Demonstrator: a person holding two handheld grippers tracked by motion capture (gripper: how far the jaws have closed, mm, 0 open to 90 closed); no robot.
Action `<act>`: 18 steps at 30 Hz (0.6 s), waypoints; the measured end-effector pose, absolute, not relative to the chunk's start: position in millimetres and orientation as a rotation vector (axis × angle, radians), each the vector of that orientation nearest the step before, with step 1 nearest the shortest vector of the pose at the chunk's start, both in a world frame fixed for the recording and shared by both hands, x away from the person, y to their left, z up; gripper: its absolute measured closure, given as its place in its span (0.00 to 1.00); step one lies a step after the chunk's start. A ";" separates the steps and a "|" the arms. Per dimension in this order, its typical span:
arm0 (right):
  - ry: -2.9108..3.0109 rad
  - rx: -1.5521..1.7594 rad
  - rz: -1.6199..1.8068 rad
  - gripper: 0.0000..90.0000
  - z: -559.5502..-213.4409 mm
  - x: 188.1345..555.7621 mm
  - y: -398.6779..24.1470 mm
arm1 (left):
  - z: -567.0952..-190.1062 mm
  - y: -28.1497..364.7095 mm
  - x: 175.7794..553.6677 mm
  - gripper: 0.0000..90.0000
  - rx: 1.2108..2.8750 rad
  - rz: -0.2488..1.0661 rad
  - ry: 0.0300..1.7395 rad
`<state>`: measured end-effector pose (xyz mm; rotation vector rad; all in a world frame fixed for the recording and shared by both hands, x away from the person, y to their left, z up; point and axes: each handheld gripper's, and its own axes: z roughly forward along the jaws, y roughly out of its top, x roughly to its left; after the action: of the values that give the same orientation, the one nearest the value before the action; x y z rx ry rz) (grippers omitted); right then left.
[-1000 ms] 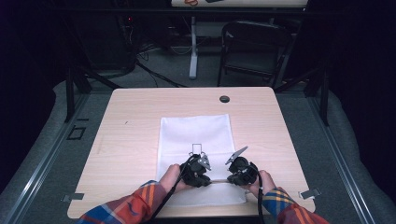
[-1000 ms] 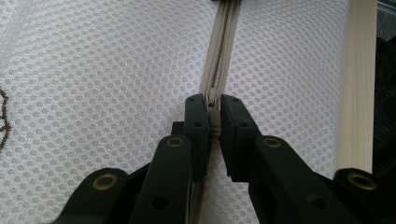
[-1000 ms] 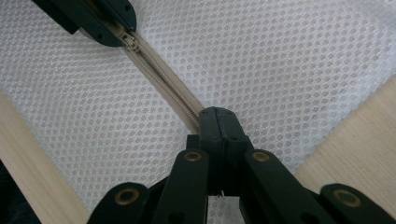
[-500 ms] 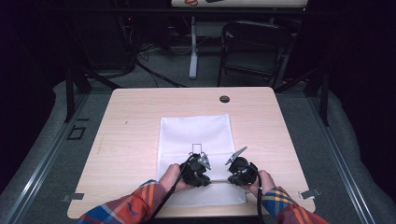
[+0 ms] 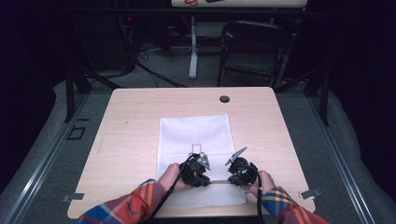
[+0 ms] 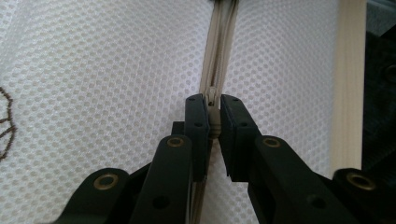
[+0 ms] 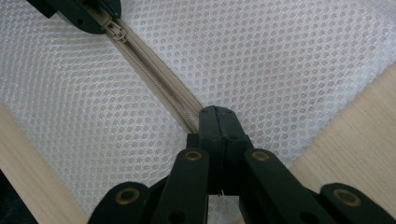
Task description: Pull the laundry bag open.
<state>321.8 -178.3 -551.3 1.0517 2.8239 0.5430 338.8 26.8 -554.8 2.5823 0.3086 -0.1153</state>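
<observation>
A white mesh bag (image 5: pixel 196 135) lies flat on the wooden table (image 5: pixel 126 140), its beige zipper running along the near end. My left gripper (image 5: pixel 201 179) is shut on the zipper pull (image 6: pixel 214 122), with the beige zipper (image 6: pixel 220 42) stretching away ahead of its jaws. My right gripper (image 5: pixel 236 179) is shut on the zipper's end (image 7: pixel 187 116), close to the bag's right edge. In the right gripper view the zipper (image 7: pixel 159 84) runs up to the left, to the slider (image 7: pixel 116 31) held by the left gripper (image 7: pixel 84 14). A small dark outline (image 5: pixel 196 147) is printed on the mesh.
A black round grommet (image 5: pixel 224 99) sits near the table's far edge. Metal clips (image 5: pixel 309 193) (image 5: pixel 72 197) stick out at both near corners. Beyond the table stand a dark chair (image 5: pixel 252 46) and cables on the floor.
</observation>
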 end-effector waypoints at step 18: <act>2.822 1.068 0.512 1.00 -550.6 319.5 -179.0 | -553.1 39.9 339.5 0.91 2.585 -0.149 0.305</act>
<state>319.5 -179.0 -550.6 1.0679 2.8217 0.5120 339.5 39.9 -553.1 2.5855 0.3047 -0.1487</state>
